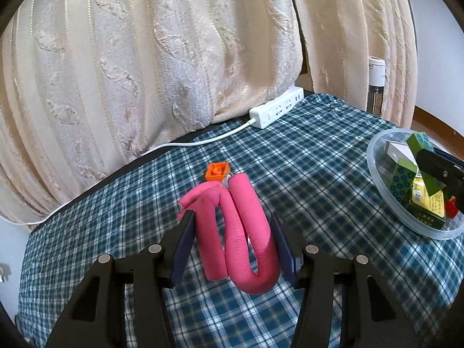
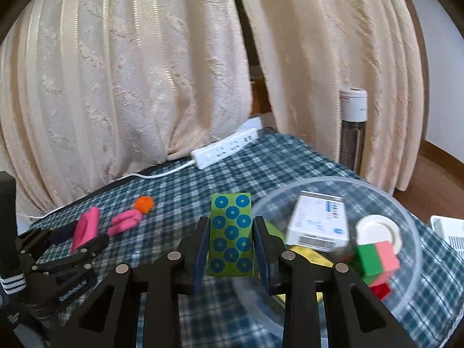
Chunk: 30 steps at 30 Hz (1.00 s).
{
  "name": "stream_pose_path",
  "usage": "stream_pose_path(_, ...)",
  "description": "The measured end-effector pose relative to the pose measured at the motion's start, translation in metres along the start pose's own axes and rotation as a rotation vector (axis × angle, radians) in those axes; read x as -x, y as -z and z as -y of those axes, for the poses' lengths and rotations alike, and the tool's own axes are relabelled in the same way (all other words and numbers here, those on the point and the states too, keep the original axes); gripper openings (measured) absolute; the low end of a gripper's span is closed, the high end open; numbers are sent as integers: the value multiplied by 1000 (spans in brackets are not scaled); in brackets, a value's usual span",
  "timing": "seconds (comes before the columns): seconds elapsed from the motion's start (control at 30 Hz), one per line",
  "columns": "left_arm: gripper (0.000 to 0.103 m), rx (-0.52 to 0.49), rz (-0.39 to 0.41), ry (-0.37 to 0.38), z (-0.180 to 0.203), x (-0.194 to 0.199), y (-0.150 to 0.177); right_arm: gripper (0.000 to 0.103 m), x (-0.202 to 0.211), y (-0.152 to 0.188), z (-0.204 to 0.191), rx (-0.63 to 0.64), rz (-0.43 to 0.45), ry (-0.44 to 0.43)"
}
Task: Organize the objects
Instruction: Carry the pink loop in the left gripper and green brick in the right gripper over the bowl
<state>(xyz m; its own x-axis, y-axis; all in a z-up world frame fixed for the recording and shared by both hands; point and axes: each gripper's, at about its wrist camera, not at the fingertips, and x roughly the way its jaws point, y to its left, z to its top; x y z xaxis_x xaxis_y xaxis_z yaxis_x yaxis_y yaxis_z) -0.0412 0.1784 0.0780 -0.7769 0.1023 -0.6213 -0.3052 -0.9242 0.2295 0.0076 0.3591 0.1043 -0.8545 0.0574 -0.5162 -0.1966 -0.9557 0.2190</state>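
The folded pink foam tube (image 1: 237, 232) sits clamped between the left gripper's (image 1: 232, 229) pads, lifted over the plaid tablecloth (image 1: 304, 159) near an orange brick (image 1: 217, 171). The right gripper (image 2: 232, 232), angled downward, grips a green block with blue dots (image 2: 231, 235) at the clear plastic bowl's (image 2: 417, 249) rim.

Checked cloth (image 1: 304, 156) open centre; curtain (image 1: 145, 58) blocks rear, bowl (image 1: 377, 156) right

Faint maker's lettering on the left tongs (image 2: 87, 236), barcode on white box (image 2: 319, 226), neither legible
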Motion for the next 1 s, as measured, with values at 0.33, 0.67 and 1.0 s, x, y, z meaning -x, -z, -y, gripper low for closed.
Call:
stream_pose_path(0.33,54,-30,-8,20,25,1,-3,32,12,1,41,-49,13,54)
stream_pose_path(0.67,54,-62,0,53,54,6,-8,32,15,5,75,-73,-9,99)
stream_pose_path(1.0,54,-91,3,73,77,9,-13,32,12,5,95,-82,-17,119)
